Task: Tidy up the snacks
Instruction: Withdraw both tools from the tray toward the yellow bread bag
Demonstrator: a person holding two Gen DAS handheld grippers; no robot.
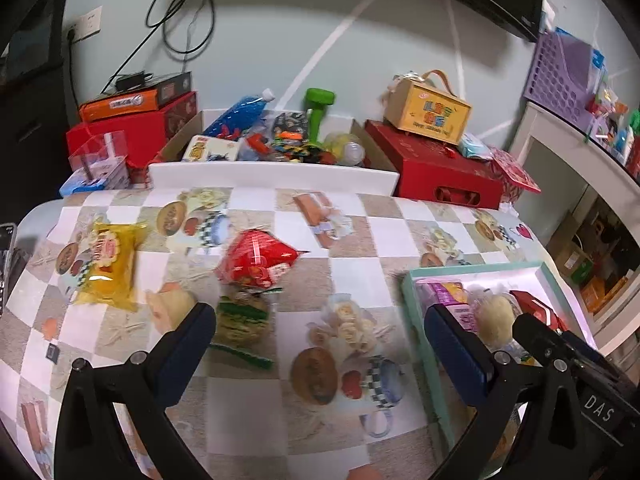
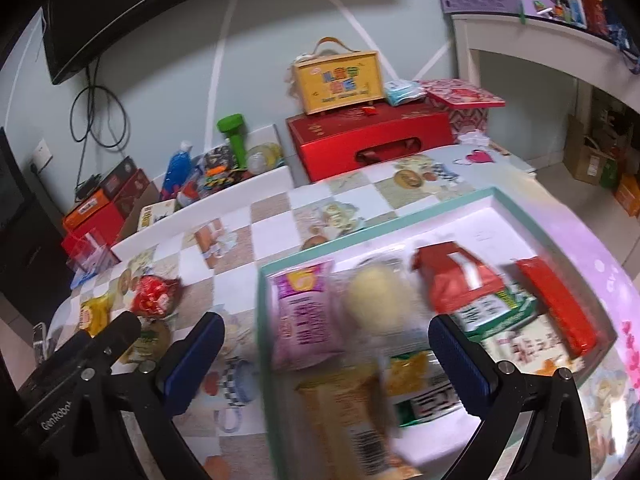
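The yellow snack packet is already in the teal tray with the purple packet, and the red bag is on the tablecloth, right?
Not quite. The yellow snack packet lies on the tablecloth, left of the red bag, not in the teal tray. The left wrist view shows it.

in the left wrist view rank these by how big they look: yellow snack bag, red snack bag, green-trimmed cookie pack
1. yellow snack bag
2. red snack bag
3. green-trimmed cookie pack, close to the red one, and partly hidden, so unsure
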